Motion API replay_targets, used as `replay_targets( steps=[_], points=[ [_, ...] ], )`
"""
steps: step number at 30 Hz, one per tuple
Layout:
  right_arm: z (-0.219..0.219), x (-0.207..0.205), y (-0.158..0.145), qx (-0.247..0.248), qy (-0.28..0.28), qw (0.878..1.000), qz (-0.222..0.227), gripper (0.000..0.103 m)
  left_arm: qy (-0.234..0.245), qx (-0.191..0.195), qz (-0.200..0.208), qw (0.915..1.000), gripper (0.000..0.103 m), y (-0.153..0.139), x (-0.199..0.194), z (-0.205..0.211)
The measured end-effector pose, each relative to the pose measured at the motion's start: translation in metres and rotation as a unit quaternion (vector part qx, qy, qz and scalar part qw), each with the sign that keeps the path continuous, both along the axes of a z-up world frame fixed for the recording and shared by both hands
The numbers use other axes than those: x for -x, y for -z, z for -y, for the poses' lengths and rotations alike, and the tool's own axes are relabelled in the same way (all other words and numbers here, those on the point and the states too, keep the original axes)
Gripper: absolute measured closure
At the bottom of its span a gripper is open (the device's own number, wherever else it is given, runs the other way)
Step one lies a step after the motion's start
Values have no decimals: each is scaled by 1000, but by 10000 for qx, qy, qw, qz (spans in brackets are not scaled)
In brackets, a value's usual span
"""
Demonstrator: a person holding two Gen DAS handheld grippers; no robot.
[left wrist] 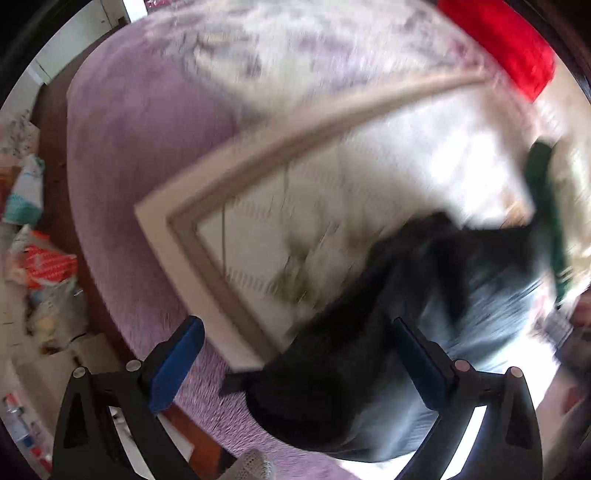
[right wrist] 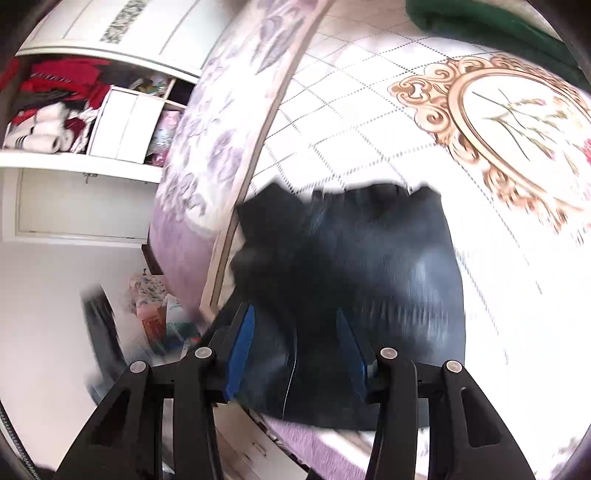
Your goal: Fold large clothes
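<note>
A dark blue-black garment [right wrist: 369, 266] lies folded on the white quilted bedspread [right wrist: 369, 129]. In the right wrist view my right gripper [right wrist: 295, 310] hangs just over its near edge, blue pads [right wrist: 240, 354] apart, with dark cloth showing between them; no press on the cloth is visible. In the blurred left wrist view the same garment [left wrist: 332, 350] runs from the lower middle toward the right. My left gripper [left wrist: 295, 325] points down over its end, jaws wide open and holding nothing.
The bedspread's beige border [left wrist: 295, 136] lies over a purple sheet [left wrist: 129, 166]. A red cloth [left wrist: 509, 44] and a green cloth [right wrist: 480, 22] sit at the bed's far side. An open wardrobe [right wrist: 55, 110] holds clothes. Bags and clutter [left wrist: 40, 258] cover the floor beside the bed.
</note>
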State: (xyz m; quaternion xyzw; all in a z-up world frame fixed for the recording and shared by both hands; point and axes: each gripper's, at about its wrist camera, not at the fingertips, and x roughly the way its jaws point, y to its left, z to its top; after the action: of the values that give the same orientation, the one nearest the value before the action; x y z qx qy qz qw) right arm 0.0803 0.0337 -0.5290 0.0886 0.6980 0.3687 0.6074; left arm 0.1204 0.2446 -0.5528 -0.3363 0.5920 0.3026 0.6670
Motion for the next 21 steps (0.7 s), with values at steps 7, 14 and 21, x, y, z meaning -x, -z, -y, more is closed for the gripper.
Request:
replay_targets(
  steps=[7, 14, 21],
  points=[
    [-56, -62, 71, 1017, 114, 9947, -122, 61, -784, 694, 167, 9944, 0, 58, 30, -19],
    [-44, -99, 27, 675, -316, 9970, 216, 40, -907, 750, 289, 9926, 0, 45, 31, -30],
    [22, -134, 148, 217, -468, 9837, -1724, 5, -1144, 540, 691, 9895, 0, 12, 34, -46]
  ],
)
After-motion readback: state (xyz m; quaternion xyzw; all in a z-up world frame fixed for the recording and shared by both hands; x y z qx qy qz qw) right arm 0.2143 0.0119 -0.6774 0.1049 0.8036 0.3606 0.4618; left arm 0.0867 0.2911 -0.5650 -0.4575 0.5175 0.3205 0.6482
